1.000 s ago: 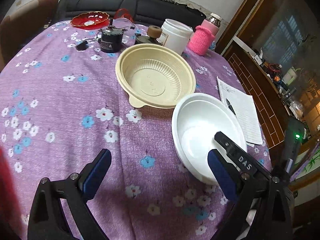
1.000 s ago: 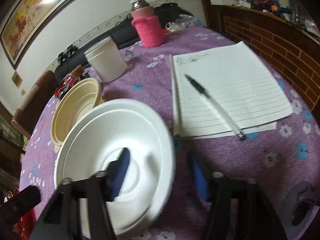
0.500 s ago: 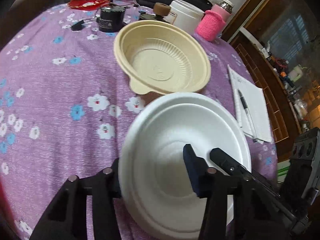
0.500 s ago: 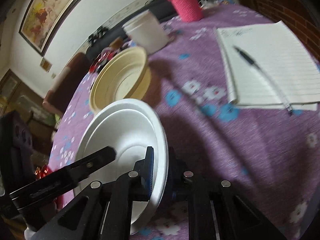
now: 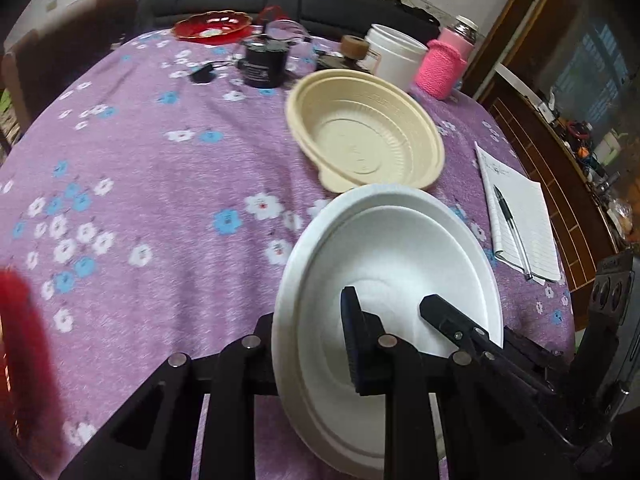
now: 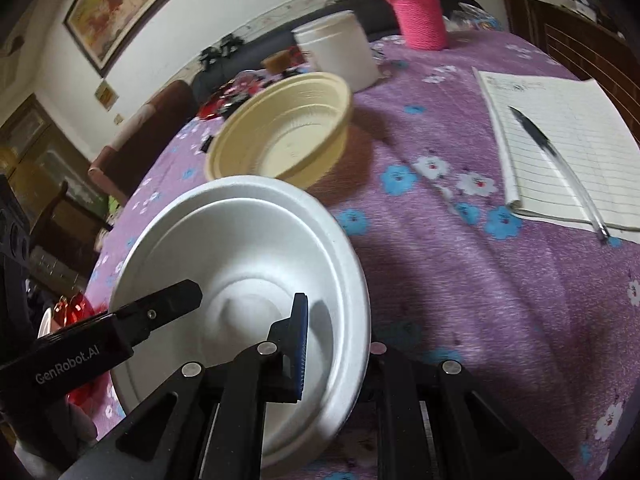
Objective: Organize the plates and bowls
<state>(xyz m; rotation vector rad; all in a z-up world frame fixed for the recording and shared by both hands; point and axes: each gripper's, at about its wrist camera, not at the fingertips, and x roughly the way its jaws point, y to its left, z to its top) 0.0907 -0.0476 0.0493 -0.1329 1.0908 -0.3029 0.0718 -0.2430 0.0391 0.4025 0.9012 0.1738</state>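
Note:
A white foam bowl [image 5: 400, 248] hangs tilted just above the purple floral tablecloth [image 5: 160, 200], gripped from both sides. My left gripper [image 5: 312, 332] is closing tight on its left rim, one pad inside the bowl and the other finger hidden behind the wall. My right gripper [image 6: 340, 340] is shut on the opposite rim of the white bowl [image 6: 240, 240], its blue pad pressing the inner wall. The left gripper's finger [image 6: 172, 300] shows across the bowl in the right wrist view. A beige plastic bowl [image 5: 360, 148] stands just beyond, also seen as the beige bowl [image 6: 288, 140].
A lined notebook [image 5: 520, 216] with a pen lies to the right near the table edge. Behind the beige bowl stand a white tub [image 5: 396, 56], a pink-sleeved bottle [image 5: 444, 64], a black jar [image 5: 264, 64] and a red dish [image 5: 212, 26].
The left gripper went from wide open over the cloth to closed on the white bowl's rim. The right gripper also closed on the rim. The bowl has tilted and shifted toward the beige bowl.

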